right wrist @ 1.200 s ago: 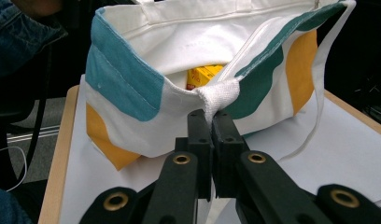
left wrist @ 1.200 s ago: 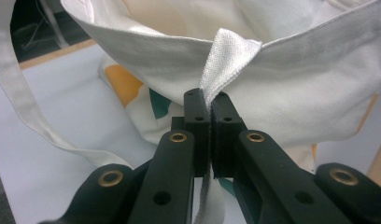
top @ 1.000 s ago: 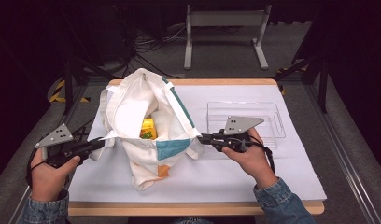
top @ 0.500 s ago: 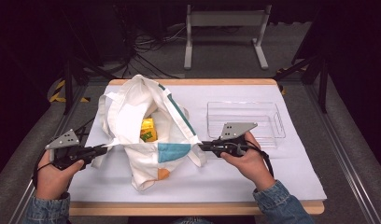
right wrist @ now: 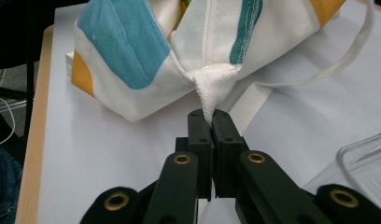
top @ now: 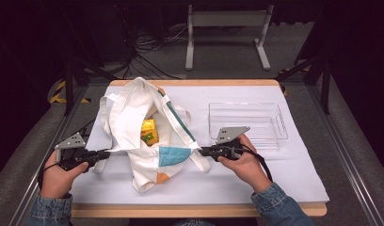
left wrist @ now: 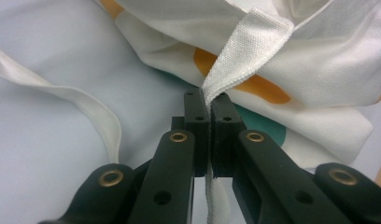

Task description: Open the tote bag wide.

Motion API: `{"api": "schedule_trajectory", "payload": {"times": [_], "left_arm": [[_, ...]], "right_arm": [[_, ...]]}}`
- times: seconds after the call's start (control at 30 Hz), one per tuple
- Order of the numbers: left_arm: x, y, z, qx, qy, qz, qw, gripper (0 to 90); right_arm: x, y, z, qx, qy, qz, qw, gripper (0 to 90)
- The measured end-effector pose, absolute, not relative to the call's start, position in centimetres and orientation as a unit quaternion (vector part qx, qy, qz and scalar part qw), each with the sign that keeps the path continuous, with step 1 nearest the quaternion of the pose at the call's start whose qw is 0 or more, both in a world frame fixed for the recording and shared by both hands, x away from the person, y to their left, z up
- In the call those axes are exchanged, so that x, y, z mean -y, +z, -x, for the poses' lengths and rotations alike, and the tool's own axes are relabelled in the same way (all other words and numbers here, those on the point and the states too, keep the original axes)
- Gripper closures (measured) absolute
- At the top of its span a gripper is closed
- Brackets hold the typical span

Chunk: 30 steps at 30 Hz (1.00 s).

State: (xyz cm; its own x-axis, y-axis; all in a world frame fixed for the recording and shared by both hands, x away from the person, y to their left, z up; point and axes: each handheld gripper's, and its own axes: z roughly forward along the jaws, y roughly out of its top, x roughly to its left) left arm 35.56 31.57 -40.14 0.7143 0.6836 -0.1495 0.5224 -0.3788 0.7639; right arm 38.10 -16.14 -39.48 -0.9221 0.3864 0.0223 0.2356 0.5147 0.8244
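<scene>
Dark floor and tangled cables surround the white-covered counter in the high view. We hold the white canvas tote bag with teal and orange patches on the left half of the counter, its mouth open between our two grippers, a yellow carton showing inside. Our left gripper sits near the left edge, our right gripper near the middle, just in front of a clear plastic tray that lies toward the right edge.

From the left gripper view, our jaws are clamped on the white woven strap of the bag.

From the right gripper view, our jaws are pressed together on a bunched fold of the bag's rim, with the tray's corner at lower right.
</scene>
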Motion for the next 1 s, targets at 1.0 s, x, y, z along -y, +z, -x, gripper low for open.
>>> {"api": "schedule_trajectory", "payload": {"times": [1.0], "left_arm": [[-31.3, -41.6, -36.2, -0.377, 0.063, -0.829, 0.408, 82.1]], "right_arm": [[15.7, -41.8, -38.5, -0.883, 0.422, -0.196, 0.054, 86.5]]}}
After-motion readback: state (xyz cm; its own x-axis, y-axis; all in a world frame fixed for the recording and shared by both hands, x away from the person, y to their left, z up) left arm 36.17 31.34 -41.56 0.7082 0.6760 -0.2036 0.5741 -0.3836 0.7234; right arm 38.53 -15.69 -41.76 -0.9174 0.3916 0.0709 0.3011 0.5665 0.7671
